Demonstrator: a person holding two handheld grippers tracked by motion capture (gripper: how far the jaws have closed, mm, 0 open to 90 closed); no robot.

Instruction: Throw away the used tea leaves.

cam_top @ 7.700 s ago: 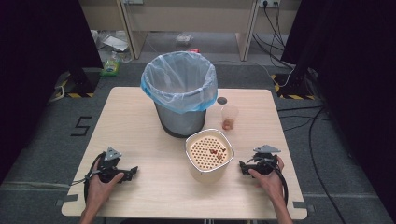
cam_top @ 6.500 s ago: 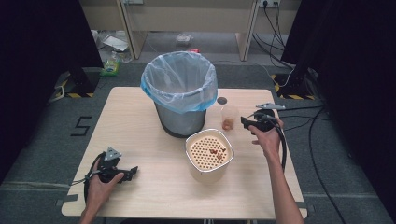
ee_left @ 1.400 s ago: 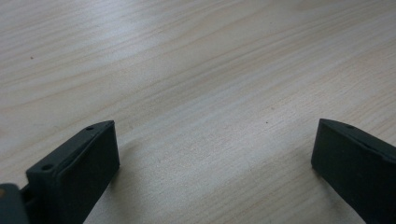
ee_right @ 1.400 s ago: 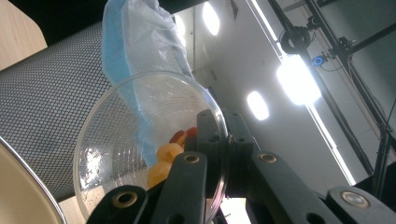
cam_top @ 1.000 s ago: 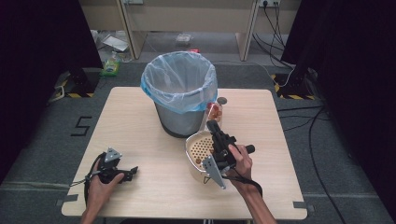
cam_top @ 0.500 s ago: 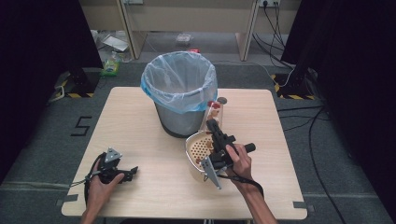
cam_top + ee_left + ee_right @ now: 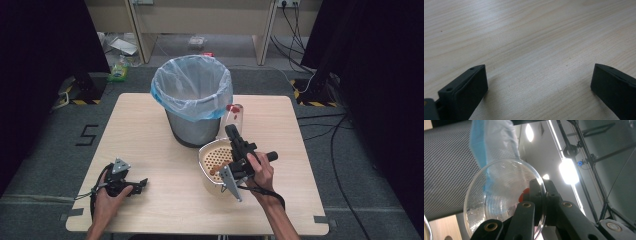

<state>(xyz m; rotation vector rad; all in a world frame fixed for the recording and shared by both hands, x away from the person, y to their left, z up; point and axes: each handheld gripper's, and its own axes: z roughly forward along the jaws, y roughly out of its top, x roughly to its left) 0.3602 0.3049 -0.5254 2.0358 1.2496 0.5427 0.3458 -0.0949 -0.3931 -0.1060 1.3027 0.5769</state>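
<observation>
Two grippers: both on record, one per hand.
Right gripper (image 7: 234, 131): raised over the table's middle, jaws pinched on the rim of a clear plastic cup (image 7: 235, 114); wall of the cup between the pads in the right gripper view (image 7: 499, 205).
Cup position: off the table, tipped, just beside the bin's right side and above the far edge of the strainer bowl; something small and red (image 7: 524, 194) at the rim by the jaw.
Strainer bowl (image 7: 212, 162): cream, perforated, near the table's middle, just in front of the bin; a few reddish bits inside.
Bin (image 7: 192, 102): grey mesh, blue-tinted liner, toward the table's far edge, centre.
Left gripper (image 7: 142, 183): resting near the table's front left corner, jaws spread wide, bare wood between them (image 7: 536, 72); well apart from bowl and cup.
Table (image 7: 150, 145): light wood.
</observation>
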